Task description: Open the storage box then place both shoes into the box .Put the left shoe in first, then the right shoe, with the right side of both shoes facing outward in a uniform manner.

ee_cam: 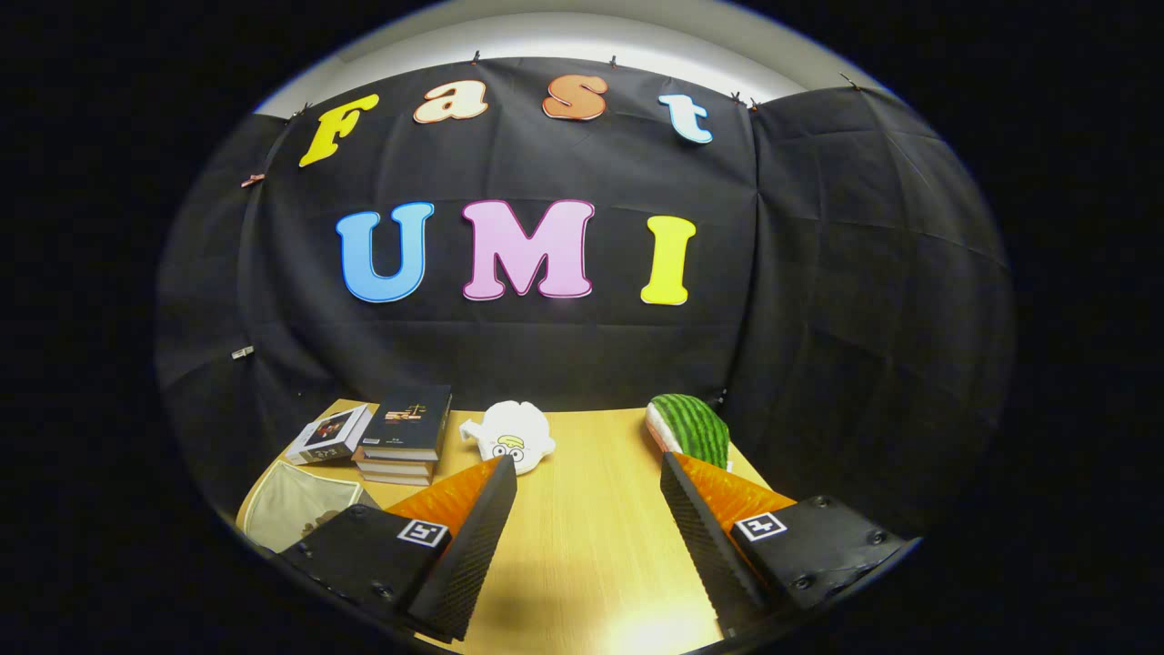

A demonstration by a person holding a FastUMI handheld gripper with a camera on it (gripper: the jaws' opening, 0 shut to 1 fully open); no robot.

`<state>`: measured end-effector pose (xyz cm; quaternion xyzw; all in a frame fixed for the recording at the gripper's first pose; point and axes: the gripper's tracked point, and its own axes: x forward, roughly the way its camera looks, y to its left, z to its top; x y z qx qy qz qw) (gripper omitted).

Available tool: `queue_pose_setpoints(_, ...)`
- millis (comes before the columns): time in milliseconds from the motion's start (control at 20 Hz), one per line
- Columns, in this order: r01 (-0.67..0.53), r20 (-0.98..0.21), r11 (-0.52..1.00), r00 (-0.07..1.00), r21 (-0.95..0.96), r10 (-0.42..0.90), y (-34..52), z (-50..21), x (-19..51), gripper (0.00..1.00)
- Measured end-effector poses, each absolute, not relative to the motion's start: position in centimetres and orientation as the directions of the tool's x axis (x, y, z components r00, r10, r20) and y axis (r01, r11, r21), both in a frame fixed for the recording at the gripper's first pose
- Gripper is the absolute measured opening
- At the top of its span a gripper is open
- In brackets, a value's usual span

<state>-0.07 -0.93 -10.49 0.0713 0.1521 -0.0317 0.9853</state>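
Note:
My gripper (589, 468) is open above the wooden table (591, 537), its two black ribbed fingers (477, 537) spread wide apart with only bare tabletop between them. Orange finger bases and black blocks with square markers sit behind the pads. A pale translucent container (291, 509), possibly the storage box, lies just left of the left finger, partly hidden by it.
A stack of dark books (405, 435) and a small flat box (329, 434) stand at the table's far left. A white plush toy (509, 435) lies beyond the left finger. A watermelon-slice plush (691, 428) lies beyond the right finger. Black cloth walls close the back and sides.

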Motion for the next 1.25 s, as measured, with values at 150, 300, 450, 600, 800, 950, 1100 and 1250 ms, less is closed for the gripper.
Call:
queue_pose_setpoints(150, 0.096, -0.290, 0.989, 0.955, 0.116, -0.058, -1.7, -10.1, -0.4, 0.98)
queue_pose_setpoints(300, 0.093, -0.293, 0.990, 0.954, 0.104, -0.059, -1.8, -10.1, -0.6, 0.98)
queue_pose_setpoints(450, 0.091, -0.292, 0.991, 0.955, 0.100, -0.058, -2.0, -10.1, -0.5, 0.98)
queue_pose_setpoints(600, 0.087, -0.293, 0.991, 0.954, 0.100, -0.055, -1.7, -10.2, -0.5, 0.98)
queue_pose_setpoints(800, 0.084, -0.287, 0.992, 0.956, 0.095, -0.053, -1.4, -9.9, -0.3, 0.98)
queue_pose_setpoints(950, 0.081, -0.285, 0.993, 0.957, 0.087, -0.053, -1.2, -9.8, -0.2, 0.98)
queue_pose_setpoints(1100, 0.080, -0.283, 0.994, 0.958, 0.079, -0.055, -1.1, -9.8, -0.2, 0.98)
queue_pose_setpoints(1250, 0.072, -0.286, 0.994, 0.957, 0.081, -0.046, -0.7, -9.8, 0.3, 0.98)
